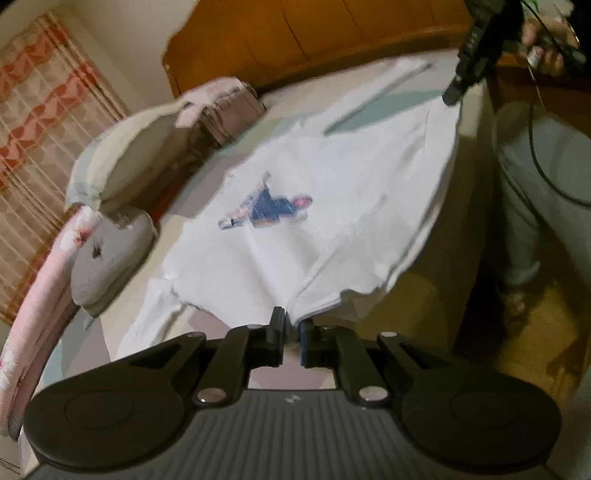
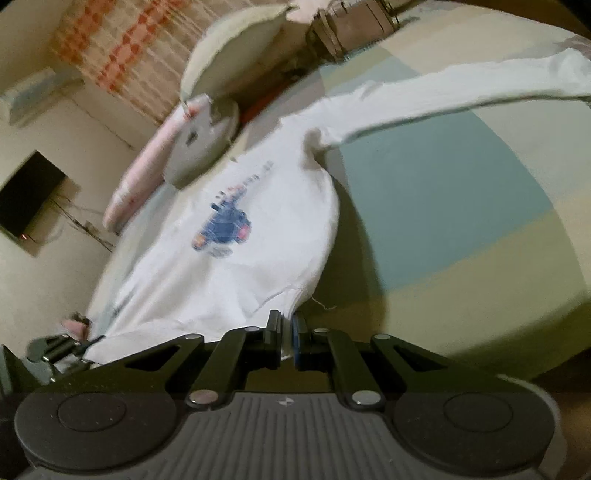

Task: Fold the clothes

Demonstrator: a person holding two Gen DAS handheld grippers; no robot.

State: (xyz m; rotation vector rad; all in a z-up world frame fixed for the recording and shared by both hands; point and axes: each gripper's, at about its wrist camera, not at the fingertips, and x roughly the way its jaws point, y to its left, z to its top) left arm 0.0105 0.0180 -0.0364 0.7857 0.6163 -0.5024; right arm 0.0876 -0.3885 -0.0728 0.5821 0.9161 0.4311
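Observation:
A white long-sleeved sweatshirt [image 1: 332, 177] with a blue print [image 1: 266, 208] lies stretched over the bed, its near edge lifted. My left gripper [image 1: 291, 326] is shut on one corner of its hem. The right gripper [image 1: 453, 96] pinches the other hem corner at the upper right, held by a person's hand [image 1: 543, 40]. In the right wrist view the sweatshirt [image 2: 221, 288] runs away from my right gripper [image 2: 286, 321], which is shut on the hem. One sleeve [image 2: 443, 96] lies stretched out to the right. The left gripper [image 2: 86, 341] shows at the lower left on the far corner.
The bed sheet [image 2: 461, 203] is striped teal and beige. Pillows [image 1: 122, 158], a grey cushion [image 1: 110, 254], a pink quilt [image 1: 48, 295] and a folded brown blanket [image 1: 229, 114] crowd the far side. A wooden headboard [image 1: 332, 33] stands behind. The person's legs [image 1: 535, 184] are beside the bed.

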